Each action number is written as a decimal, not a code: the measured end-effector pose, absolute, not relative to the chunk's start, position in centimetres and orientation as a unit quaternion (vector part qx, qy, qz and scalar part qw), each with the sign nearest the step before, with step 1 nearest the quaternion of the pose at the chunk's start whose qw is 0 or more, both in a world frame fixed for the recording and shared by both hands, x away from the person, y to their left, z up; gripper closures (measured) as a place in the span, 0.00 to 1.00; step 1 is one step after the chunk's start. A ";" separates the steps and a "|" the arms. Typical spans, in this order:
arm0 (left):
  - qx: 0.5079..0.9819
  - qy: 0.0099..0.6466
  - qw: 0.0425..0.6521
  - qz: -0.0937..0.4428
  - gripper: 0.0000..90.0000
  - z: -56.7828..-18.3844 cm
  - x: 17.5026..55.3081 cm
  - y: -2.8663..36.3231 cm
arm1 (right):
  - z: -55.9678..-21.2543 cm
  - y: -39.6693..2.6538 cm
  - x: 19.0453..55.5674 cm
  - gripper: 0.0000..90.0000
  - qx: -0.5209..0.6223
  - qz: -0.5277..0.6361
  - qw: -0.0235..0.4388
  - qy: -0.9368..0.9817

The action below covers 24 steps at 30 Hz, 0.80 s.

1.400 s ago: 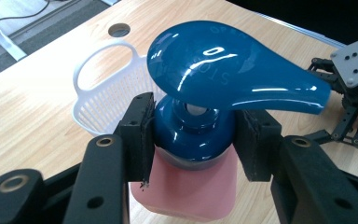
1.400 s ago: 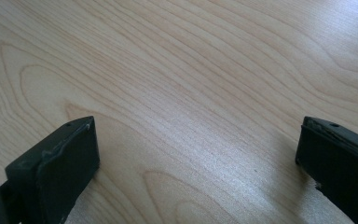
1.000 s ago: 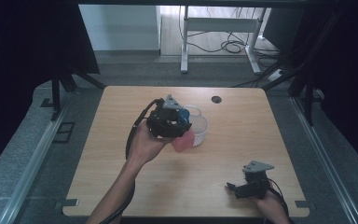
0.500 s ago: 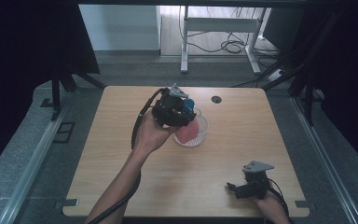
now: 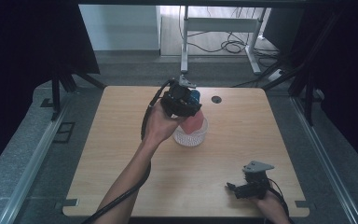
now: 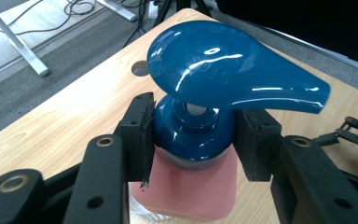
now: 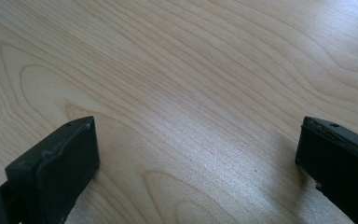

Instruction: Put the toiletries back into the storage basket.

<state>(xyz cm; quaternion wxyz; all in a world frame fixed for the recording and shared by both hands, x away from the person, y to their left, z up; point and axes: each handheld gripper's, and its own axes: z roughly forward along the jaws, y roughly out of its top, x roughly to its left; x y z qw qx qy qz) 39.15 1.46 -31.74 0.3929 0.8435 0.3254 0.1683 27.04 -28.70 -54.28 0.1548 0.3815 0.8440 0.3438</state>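
Your left gripper (image 6: pixel 193 140) is clamped on the pump bottle's (image 6: pixel 200 182) blue neck, directly above the clear cup (image 5: pixel 190 134) at frame centre; right gripper's (image 7: pixel 196 158) jaws gape.

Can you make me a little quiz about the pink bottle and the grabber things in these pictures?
1. True or false: the left gripper is clamped on the blue neck of the pump bottle.
2. What sits right under the bottle in the high view? A) a clear ribbed container B) a metal pan C) a book
3. Fill in: the right gripper rests near the table's ____ corner on the person's side, with its jaws apart.

Key
1. True: both pads press the neck below the blue pump head.
2. A
3. right
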 end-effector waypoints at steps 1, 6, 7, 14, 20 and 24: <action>0.843 0.325 0.393 0.168 0.58 -31.7 39.1 1.5 | -54.3 -28.7 27.0 0.00 0.381 0.344 0.155 0.844; 0.841 0.333 0.389 0.174 0.59 -32.5 40.0 0.9 | -54.3 -28.7 27.0 0.00 0.381 0.343 0.156 0.844; 0.841 0.333 0.389 0.174 0.58 -32.5 40.0 0.9 | -54.3 -28.7 27.0 0.00 0.381 0.343 0.156 0.844; 0.835 0.347 0.387 0.179 0.59 -33.7 41.0 0.6 | -54.3 -28.7 27.0 0.00 0.381 0.344 0.155 0.844; 0.834 0.355 0.382 0.179 0.59 -34.6 41.5 0.7 | -54.3 -28.7 27.0 0.00 0.380 0.344 0.155 0.845; 0.833 0.360 0.379 0.180 0.58 -35.3 41.8 0.6 | -54.3 -28.7 27.0 0.00 0.380 0.344 0.155 0.845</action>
